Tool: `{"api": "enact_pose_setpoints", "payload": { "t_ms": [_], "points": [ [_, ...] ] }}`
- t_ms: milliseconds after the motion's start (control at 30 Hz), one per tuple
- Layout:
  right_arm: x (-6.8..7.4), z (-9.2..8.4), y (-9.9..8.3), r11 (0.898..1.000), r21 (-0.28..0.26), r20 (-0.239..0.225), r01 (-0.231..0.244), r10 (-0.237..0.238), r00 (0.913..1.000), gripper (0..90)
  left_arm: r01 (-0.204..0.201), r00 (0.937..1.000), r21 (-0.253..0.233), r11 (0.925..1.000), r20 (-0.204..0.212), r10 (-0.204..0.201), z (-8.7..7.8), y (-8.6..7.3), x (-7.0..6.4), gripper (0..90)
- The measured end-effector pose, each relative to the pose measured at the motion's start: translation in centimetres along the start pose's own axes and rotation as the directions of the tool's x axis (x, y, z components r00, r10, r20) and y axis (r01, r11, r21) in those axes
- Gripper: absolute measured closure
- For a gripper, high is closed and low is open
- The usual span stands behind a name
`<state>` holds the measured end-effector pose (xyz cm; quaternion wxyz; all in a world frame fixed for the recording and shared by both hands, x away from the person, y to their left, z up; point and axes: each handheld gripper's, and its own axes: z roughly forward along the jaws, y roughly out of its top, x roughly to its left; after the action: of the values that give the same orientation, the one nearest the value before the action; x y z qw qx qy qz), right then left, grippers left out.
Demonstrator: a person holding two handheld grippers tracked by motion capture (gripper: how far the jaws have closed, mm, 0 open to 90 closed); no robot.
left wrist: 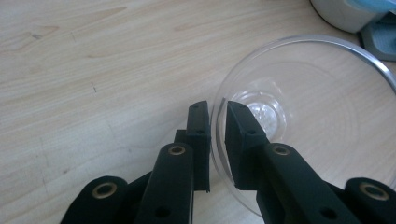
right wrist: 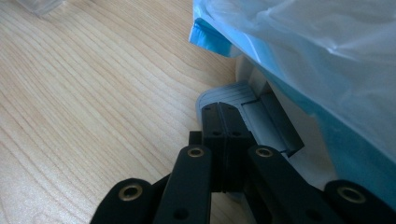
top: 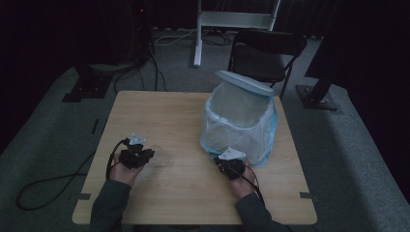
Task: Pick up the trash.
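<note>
A clear plastic cup lies on its side on the wooden table. My left gripper has the cup's thin rim wall between its two pads, with a narrow gap still showing, so it is open. A white pedal bin lined with a pale blue bag stands at the right, its lid raised. My right gripper is shut with nothing between its jaws, and its tips rest on the bin's grey pedal.
A black folding chair stands behind the table, close to the bin. A white stand frame is farther back. Cables trail over the floor at the left. Bare tabletop stretches across the far left.
</note>
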<state>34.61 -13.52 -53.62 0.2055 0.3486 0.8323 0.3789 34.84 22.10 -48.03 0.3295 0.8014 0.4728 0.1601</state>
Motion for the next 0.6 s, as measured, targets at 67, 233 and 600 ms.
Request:
{"api": "enact_pose_setpoints", "payload": {
  "t_ms": [67,233,600],
  "points": [
    [0.01,0.0,0.0,1.0,0.0,0.0,0.0,0.0,1.0,90.0,-0.001,1.0,0.003,1.0,0.008,0.001,-0.19,-0.25,-0.04,81.1],
    [0.01,0.0,0.0,1.0,-0.001,0.0,0.002,-0.002,1.0,90.0,-0.016,0.9994,-0.03,0.9994,0.03,0.017,-0.63,-0.44,-0.16,85.7],
    [0.01,-0.01,-0.05,1.0,-0.003,-0.001,0.003,-0.003,1.0,90.0,-0.054,0.9979,-0.096,0.9939,0.031,0.057,-0.83,0.27,-0.89,87.0]
  ]
}}
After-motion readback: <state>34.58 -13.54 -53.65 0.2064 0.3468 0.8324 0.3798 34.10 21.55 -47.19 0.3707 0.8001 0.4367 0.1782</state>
